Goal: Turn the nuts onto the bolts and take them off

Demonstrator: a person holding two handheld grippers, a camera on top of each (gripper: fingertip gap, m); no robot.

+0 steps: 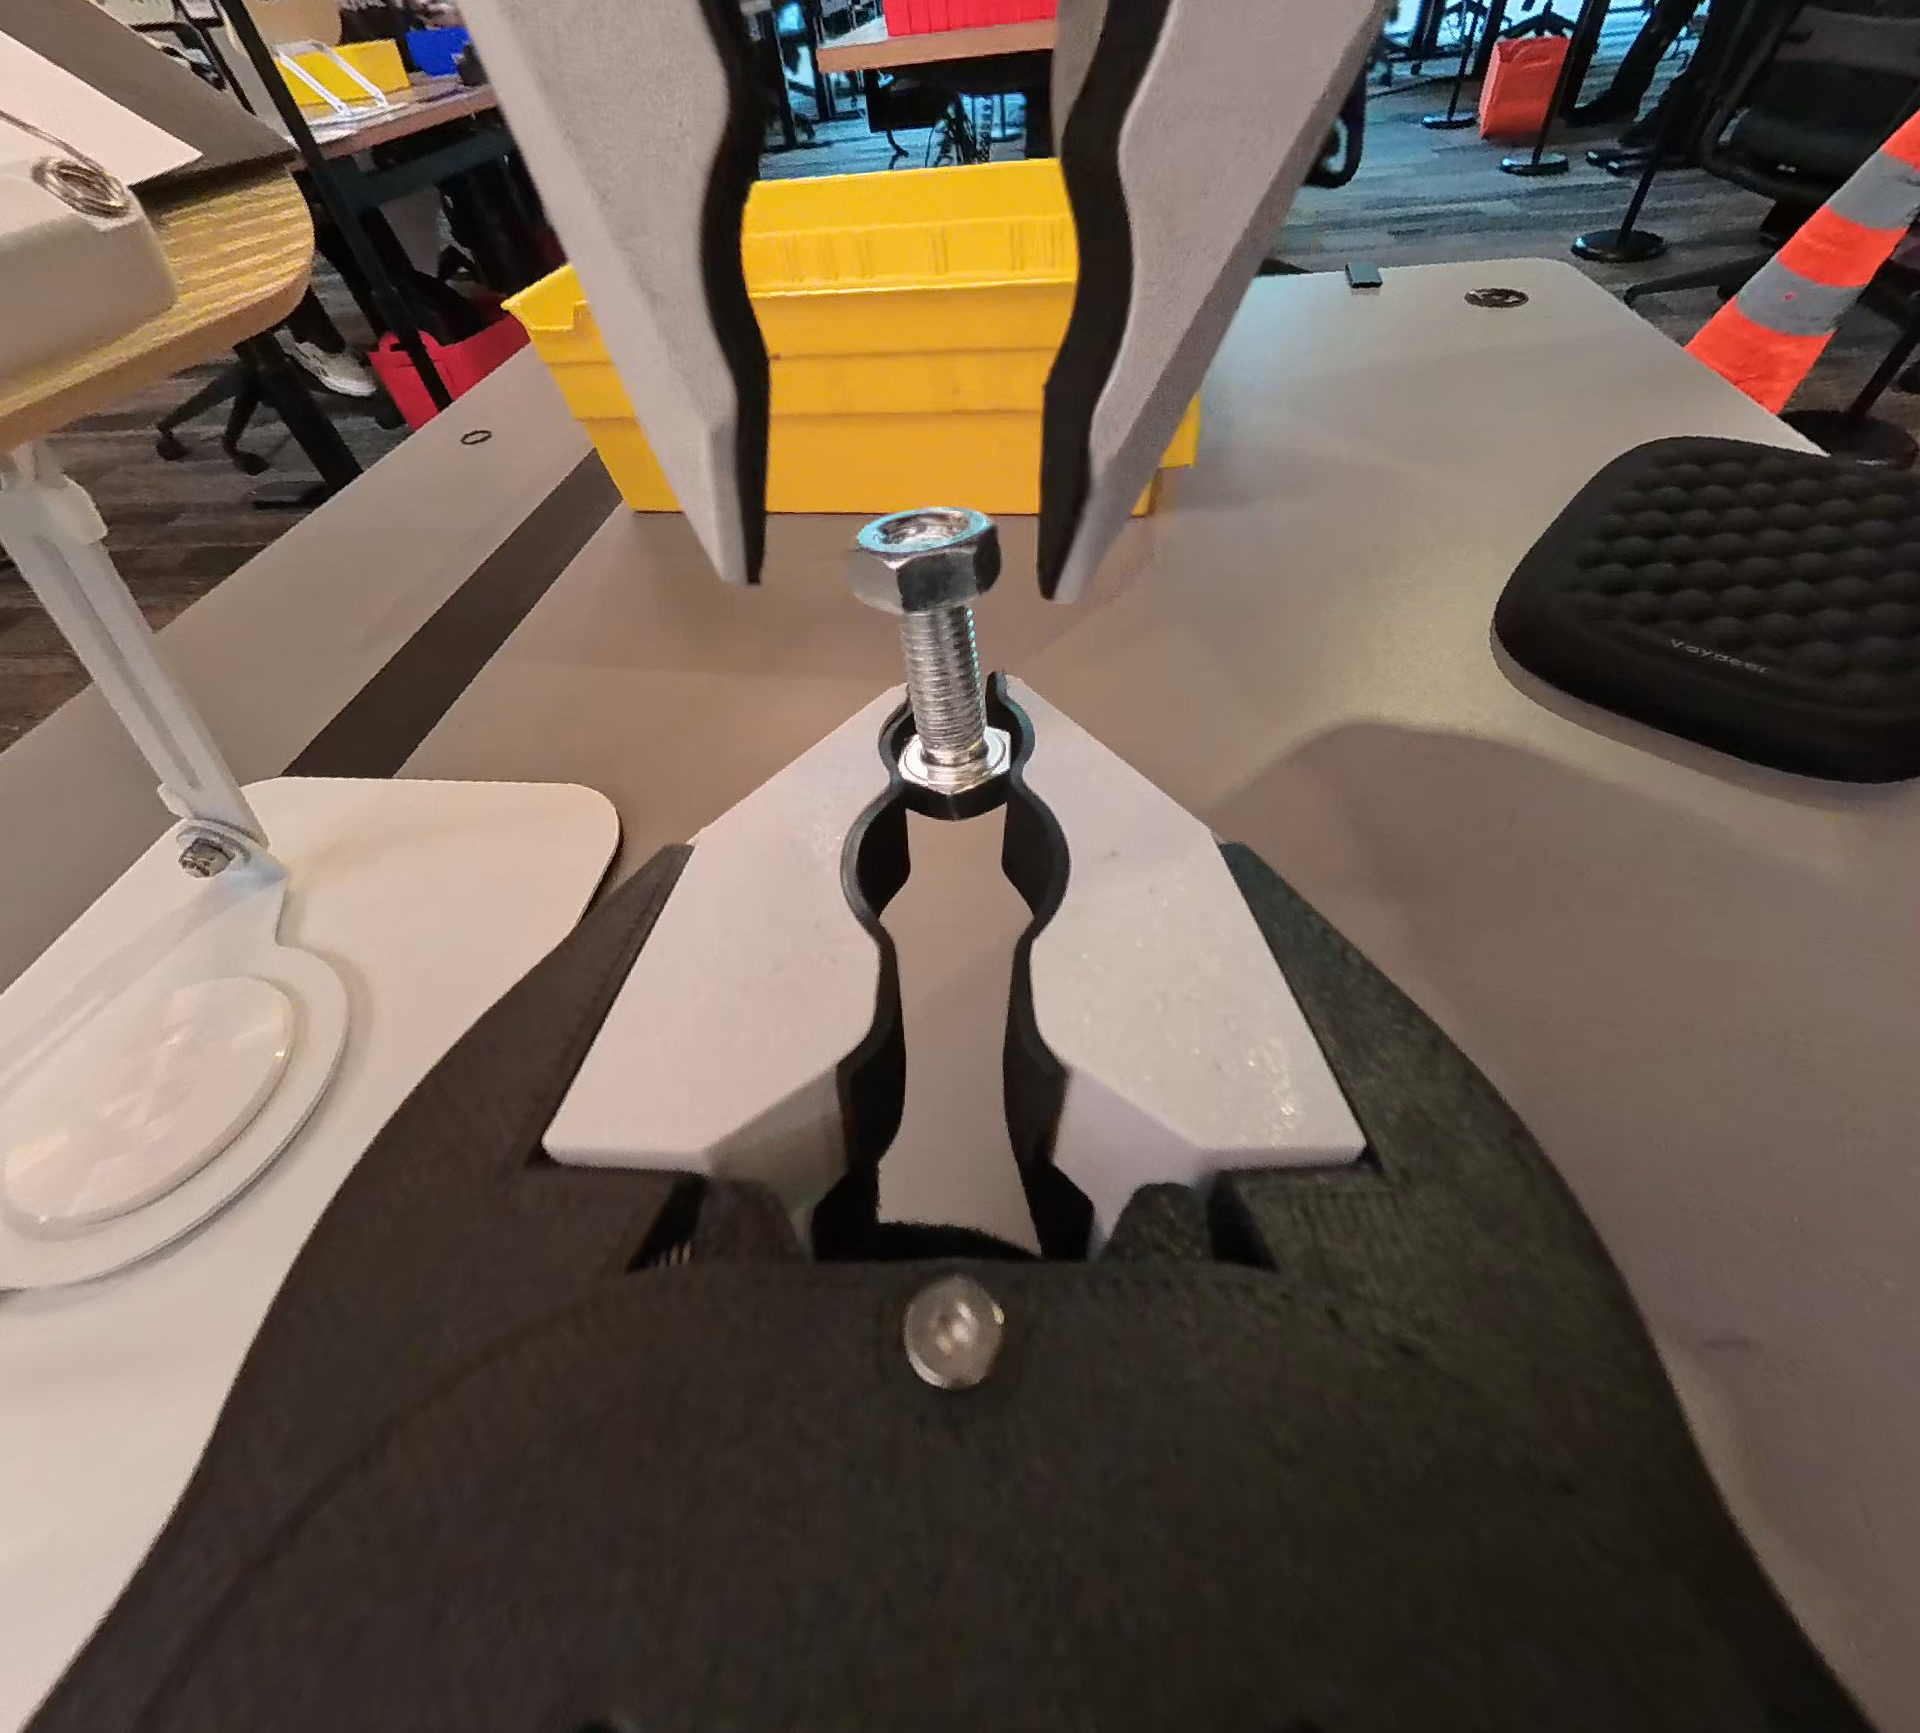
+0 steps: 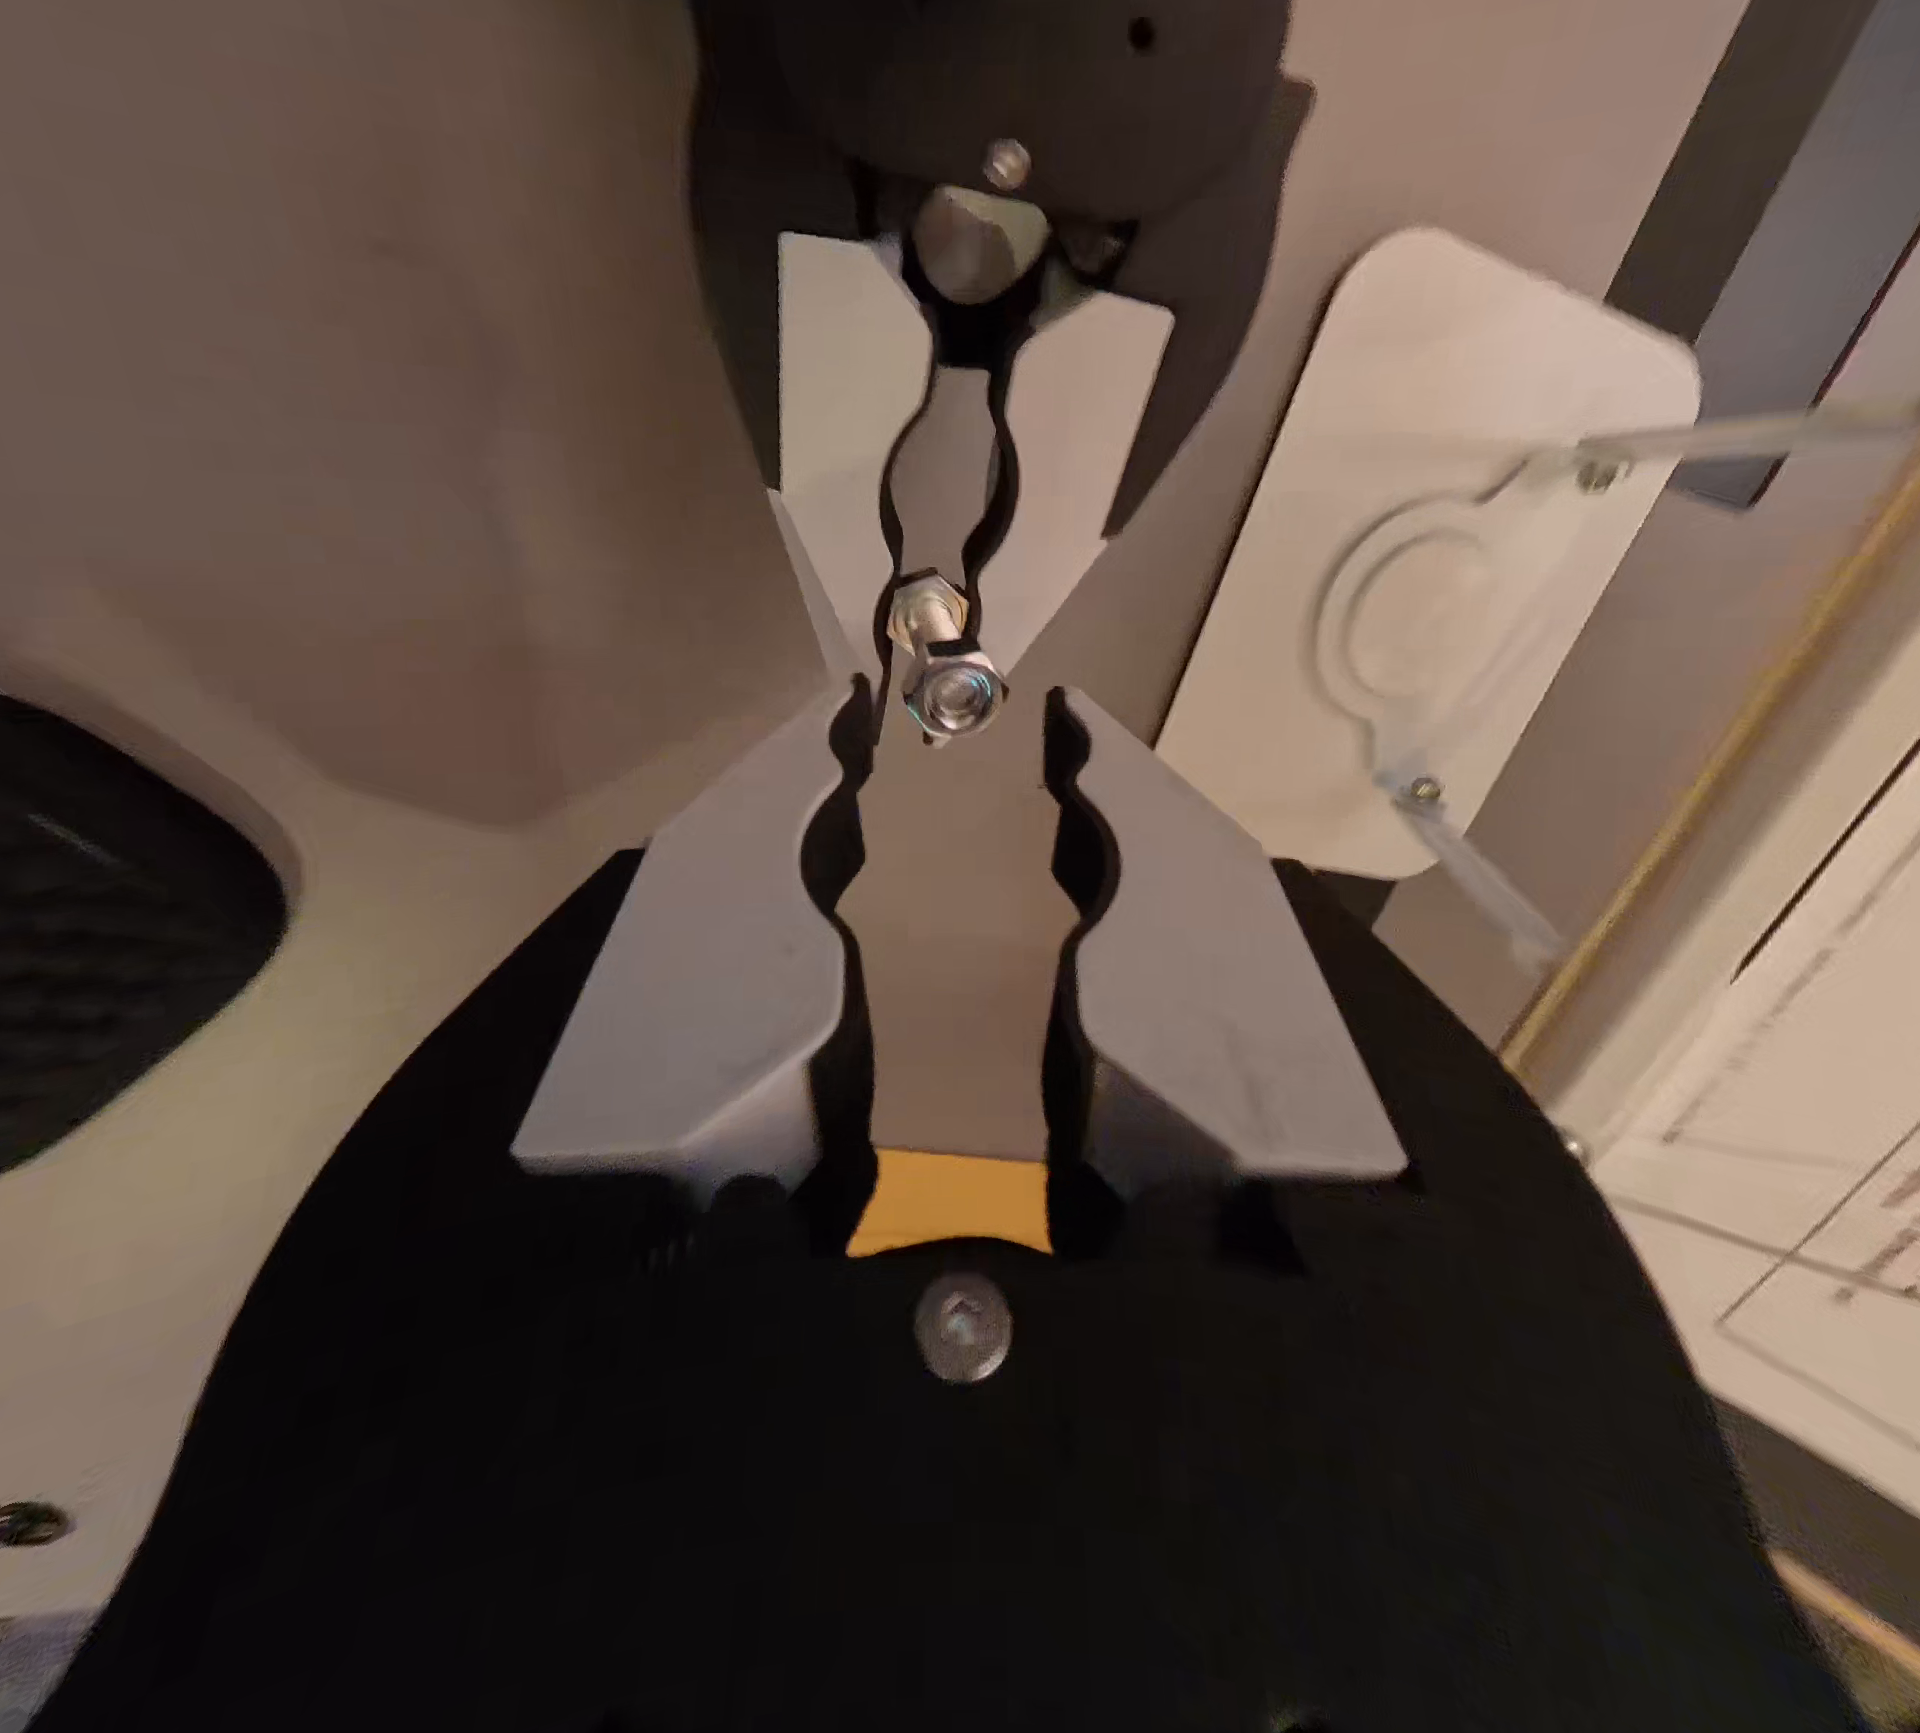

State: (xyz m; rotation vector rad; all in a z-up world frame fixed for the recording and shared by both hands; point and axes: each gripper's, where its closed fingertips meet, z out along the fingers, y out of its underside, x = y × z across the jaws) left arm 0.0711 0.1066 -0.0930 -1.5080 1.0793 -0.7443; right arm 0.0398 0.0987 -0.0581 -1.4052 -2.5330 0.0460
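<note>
A silver bolt point(image 1: 940, 686) stands upright over the grey table point(image 1: 1403, 956). My left gripper point(image 1: 956, 709) is shut on its hex head point(image 1: 951, 764). A silver nut point(image 1: 925, 559) sits at the top end of the thread. My right gripper point(image 1: 902, 580) comes down from above, open, with one fingertip on each side of the nut and a small gap to it. In the right wrist view the right gripper point(image 2: 958, 701) straddles the nut point(image 2: 956, 696) from above. Beyond it the left gripper point(image 2: 940, 478) pinches the bolt head point(image 2: 925, 615).
A yellow bin point(image 1: 894, 333) stands just behind the bolt. A black wrist rest point(image 1: 1725, 603) lies to the right. A white lamp base point(image 1: 260, 956) with its slanted arm is at the left. An orange cone point(image 1: 1829, 260) stands off the table's far right edge. Some 5 centimetres of space lies between my two pairs of fingers.
</note>
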